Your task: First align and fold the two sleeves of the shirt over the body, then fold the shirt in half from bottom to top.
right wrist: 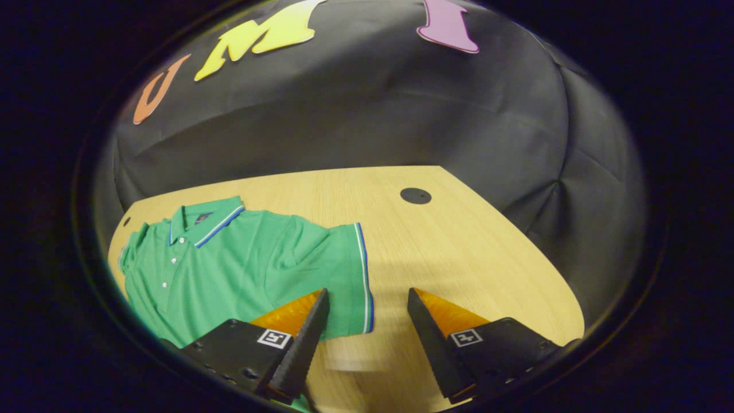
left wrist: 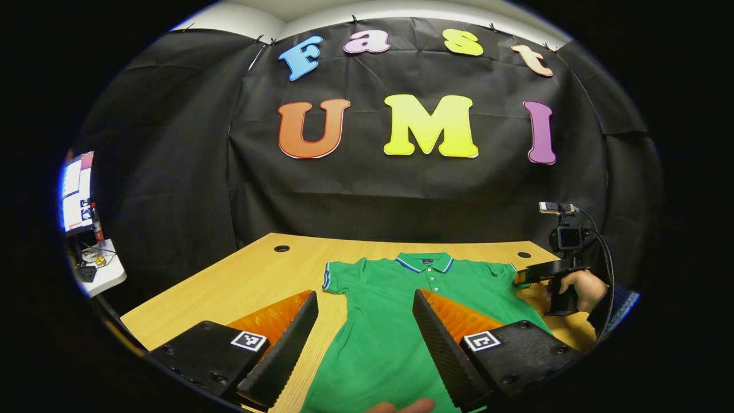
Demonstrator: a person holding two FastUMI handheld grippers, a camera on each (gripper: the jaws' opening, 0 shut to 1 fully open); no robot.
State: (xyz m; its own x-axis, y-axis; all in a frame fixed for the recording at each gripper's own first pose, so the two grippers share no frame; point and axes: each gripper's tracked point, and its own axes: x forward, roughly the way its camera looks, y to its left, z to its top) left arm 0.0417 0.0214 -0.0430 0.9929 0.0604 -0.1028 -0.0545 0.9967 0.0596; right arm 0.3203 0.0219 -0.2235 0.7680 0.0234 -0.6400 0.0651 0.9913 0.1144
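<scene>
While spread flat on bench (left wrist: 241, 275), collar toward wall: green shirt (left wrist: 395, 310). Left hand-held gripper (left wrist: 364, 298) wide open over body, empty. Right hand-held gripper (right wrist: 367, 298) wide open, straddling sleeve (right wrist: 338, 275) hem, empty.

The shirt (left wrist: 384, 310) looks like matt knit cloth, lying on a smooth, pale wood-grain table (left wrist: 258, 275).
</scene>
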